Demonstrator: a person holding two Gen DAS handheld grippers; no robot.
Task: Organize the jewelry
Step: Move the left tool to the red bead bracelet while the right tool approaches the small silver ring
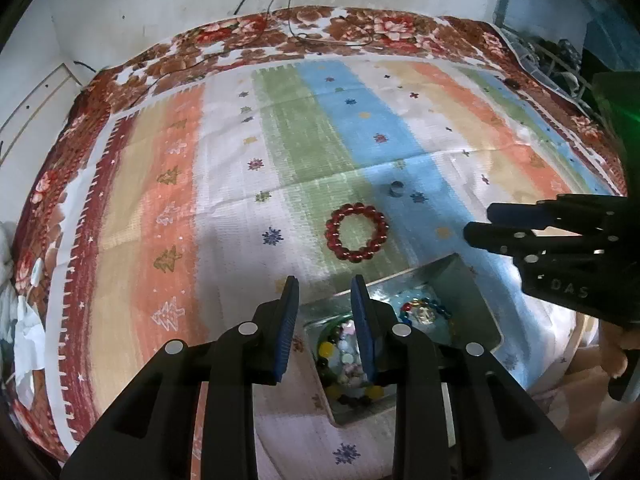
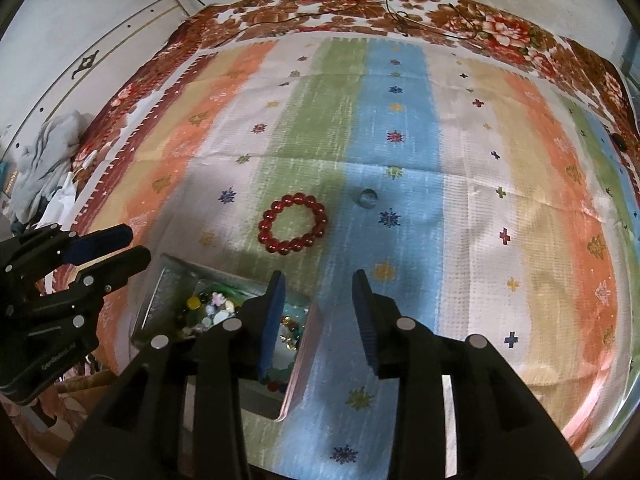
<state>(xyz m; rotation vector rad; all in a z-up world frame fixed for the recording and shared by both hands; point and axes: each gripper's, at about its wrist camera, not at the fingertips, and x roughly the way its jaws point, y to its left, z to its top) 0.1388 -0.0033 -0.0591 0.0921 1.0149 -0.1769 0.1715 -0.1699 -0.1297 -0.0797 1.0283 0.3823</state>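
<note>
A red bead bracelet [image 1: 357, 232] lies flat on the striped cloth; it also shows in the right wrist view [image 2: 293, 224]. A small silver ring [image 1: 397, 189] lies just beyond it, seen also in the right wrist view [image 2: 367, 198]. A metal tray [image 1: 472, 280] holds colourful bead jewelry [image 1: 425, 312]; the tray's rim shows in the right wrist view [image 2: 168, 276]. My left gripper [image 1: 325, 296] is open and empty over the tray's left end. My right gripper [image 2: 319, 292] is open and empty just right of the tray, and shows in the left wrist view [image 1: 486, 226].
The striped cloth [image 2: 480, 200] covers a bed with a floral blanket [image 2: 440, 12] at the far edge. Black cables [image 1: 304, 36] lie on the blanket. Crumpled clothes [image 2: 52, 152] sit at the left edge. A wall stands behind the bed.
</note>
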